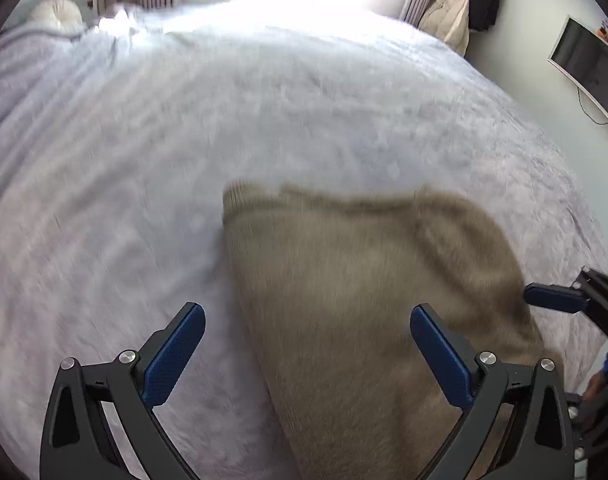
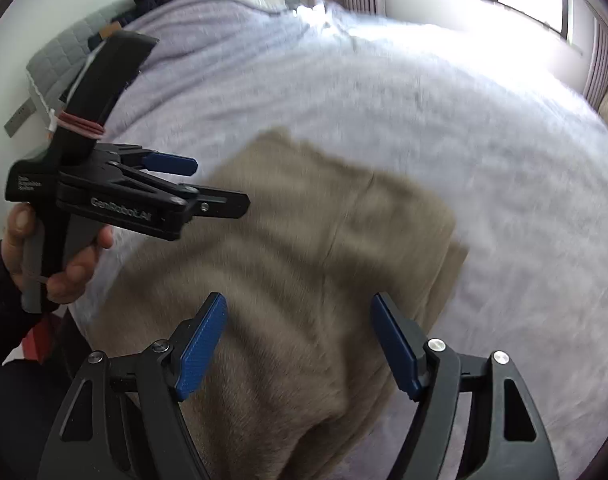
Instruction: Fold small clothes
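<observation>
1. Tan knit garment point(image 2: 304, 264) (sweater-like, fuzzy/ribbed, pics blurred) lies folded into a rough rectangle on the pale lilac bedspread point(image 2: 443, 128), near the bed edge closest to the person.
2. Left gripper point(image 1: 307, 340): jaws spread wide, nothing btwn the blue pads; it hangs above the garment's left edge, not touching as far as I can tell.
3. Right gripper point(image 2: 300, 344): also released, pads apart, empty, above the garment's near part.
4. Handling, my read: soft, floppy, light, w/ thick layers; it'll sag and unfold if lifted by one point. Fuzzy knit = good grip, not slippery, not fragile.
5. Where to grab: pinch all layers at the two near corners or along one folded edge, both grippers together, so the stack stays aligned.
6. Risk: catching only the top layer and peeling the fold open.
</observation>
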